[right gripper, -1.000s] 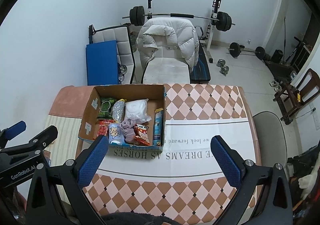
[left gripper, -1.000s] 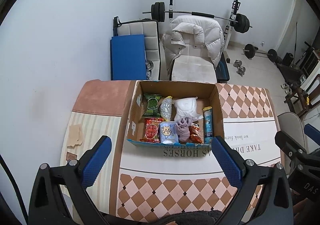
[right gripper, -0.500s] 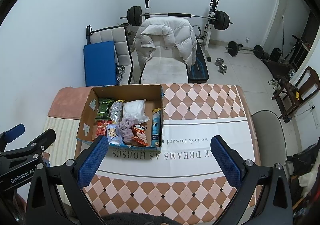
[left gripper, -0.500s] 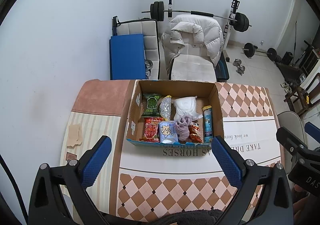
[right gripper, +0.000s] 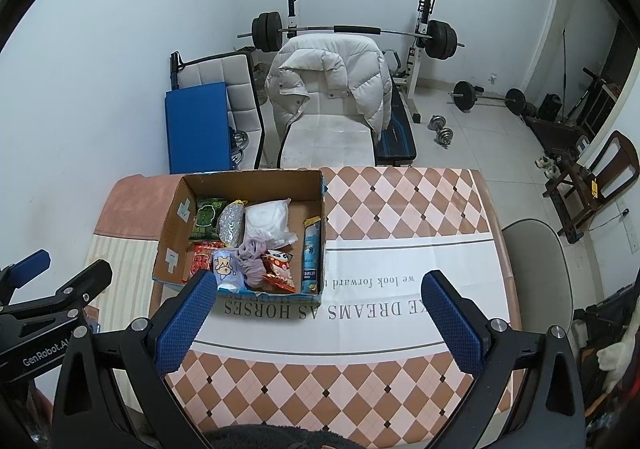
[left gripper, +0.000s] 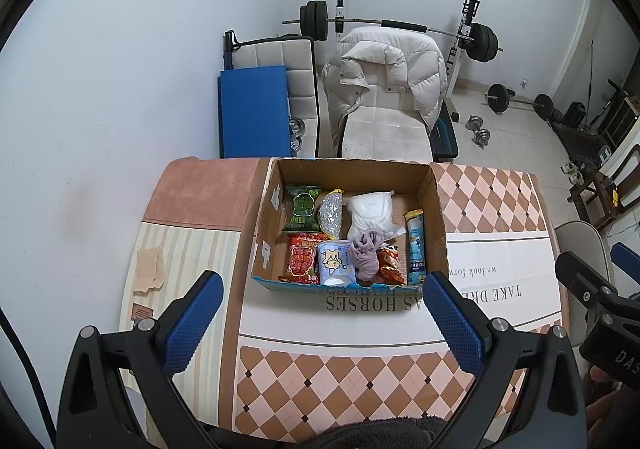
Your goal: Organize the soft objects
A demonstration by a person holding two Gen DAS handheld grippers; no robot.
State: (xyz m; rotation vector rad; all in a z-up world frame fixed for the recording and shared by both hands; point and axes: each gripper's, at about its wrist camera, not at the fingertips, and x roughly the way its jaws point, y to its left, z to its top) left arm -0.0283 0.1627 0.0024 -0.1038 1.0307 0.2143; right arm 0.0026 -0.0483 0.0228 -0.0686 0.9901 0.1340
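Moved: not much honestly, both views had drifted a touch nearer the box (left gripper: 436, 209) than a second before, contents lay the same
Left hand-held gripper (left gripper: 320, 313): spread wide, nothing between the blue pads, hanging above the tabletop (left gripper: 360, 377) on the near side of the box
Right hand-held gripper (right gripper: 320, 313): same deal, wide apart and empty, a bit right of the box
Where the stuff was: all inside the cardboard box, packed side by side
Sock (left gripper: 366, 255): purple knit bundle, limp and light, looked like it would squash flat; I'd have pinched the bunched top
White bag (left gripper: 370, 211): puffy plastic pouch, soft fill, probably slippery film; grab a corner or the fat middle
Snack packs: green pack (left gripper: 302, 209) and red pack (left gripper: 303, 258), crinkly foil, light, crush easily, so gentle squeeze at an edge
Tissue pack (left gripper: 335, 263): squishy, blue and white with a cartoon print, easy grab across the width
Silver pouch (left gripper: 331, 214): shiny, oval, likely slick
Blue tube (left gripper: 416, 245): long narrow packet against the right wall, stiffer looking
Tabletop: smooth checkered cloth with printed lettering
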